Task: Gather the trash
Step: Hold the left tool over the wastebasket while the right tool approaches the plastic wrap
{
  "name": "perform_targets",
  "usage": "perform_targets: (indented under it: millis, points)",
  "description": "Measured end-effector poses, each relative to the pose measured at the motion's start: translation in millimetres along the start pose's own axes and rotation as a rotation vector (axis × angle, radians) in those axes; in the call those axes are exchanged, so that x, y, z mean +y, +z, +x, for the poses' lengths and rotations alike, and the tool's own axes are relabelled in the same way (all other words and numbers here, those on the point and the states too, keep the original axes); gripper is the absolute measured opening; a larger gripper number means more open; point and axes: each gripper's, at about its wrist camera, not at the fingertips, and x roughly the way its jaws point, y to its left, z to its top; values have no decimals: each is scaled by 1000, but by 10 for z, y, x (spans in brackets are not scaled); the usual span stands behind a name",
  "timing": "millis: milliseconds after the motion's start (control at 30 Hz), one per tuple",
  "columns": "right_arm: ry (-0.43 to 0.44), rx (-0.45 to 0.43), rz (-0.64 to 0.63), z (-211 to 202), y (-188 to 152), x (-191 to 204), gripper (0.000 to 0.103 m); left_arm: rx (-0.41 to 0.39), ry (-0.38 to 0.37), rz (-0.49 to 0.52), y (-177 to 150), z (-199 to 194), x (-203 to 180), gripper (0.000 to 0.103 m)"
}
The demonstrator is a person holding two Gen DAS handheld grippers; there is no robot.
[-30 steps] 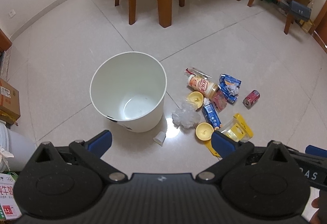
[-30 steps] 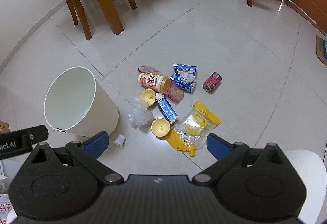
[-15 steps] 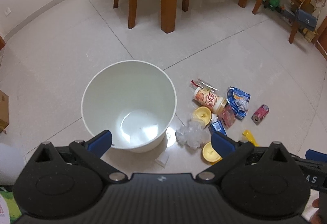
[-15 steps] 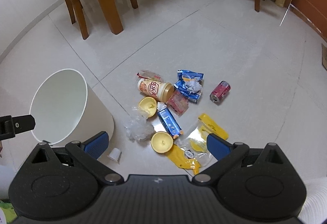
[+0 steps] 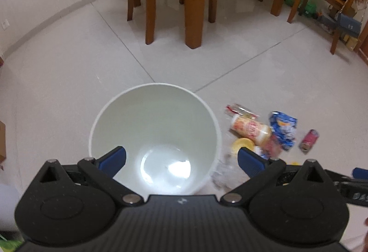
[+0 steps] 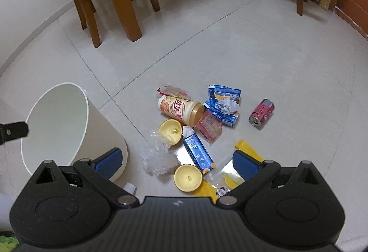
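The left gripper [image 5: 181, 157] is hanging spread wide and empty right over the white bin [image 5: 153, 139]. The right gripper [image 6: 177, 161], also spread and empty, is hovering above the litter: a halved yellow shell [image 6: 188, 178] and blue carton [image 6: 197, 152] lying between its fingers, a red can [image 6: 261, 113] farther ahead to its right

the left gripper [image 5: 181, 158] has a black plastic body with a ribbed top plate and a small pale logo at the middle of its front edge. two rounded black housings flank it, each with a shallow circular dimple and a triangular cut-out capped by a silver screw. angled black arms with silver pivot bolts carry blue ribbed pads [image 5: 113, 157] at the tips. the right gripper [image 6: 176, 161] is built the same: matte black speckled shell, ribbed centre plate, pale logo, silver bolts, triangular openings and blue pads [image 6: 245, 163]. part of a black bar with pale lettering shows at the right edge of the left view.
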Motion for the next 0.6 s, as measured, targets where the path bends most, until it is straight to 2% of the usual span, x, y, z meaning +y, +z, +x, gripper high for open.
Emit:
perform_targets:
  millis: [133,233,400,467,533,600]
  points:
    - [32,-10,-11,232,-23,-8,103,-9,33,-7,28,245,293,102]
    - [41,-4,-44,437,-55,16,103,0,48,-55,42,446,575,102]
    - [46,-43,-91,710,-158,20,103,12,91,-105,-6,763,1007,100]
    - [44,-27,-116,851,-209,-5,103,30,81,-118,-28,882,1151,99]
    - [34,-1,-119,972,-265,-45,103,47,53,-128,-48,992,1281,92]
    - [24,20,-104,1072,-332,-96,103,78,50,-139,-59,1119,1402,78]
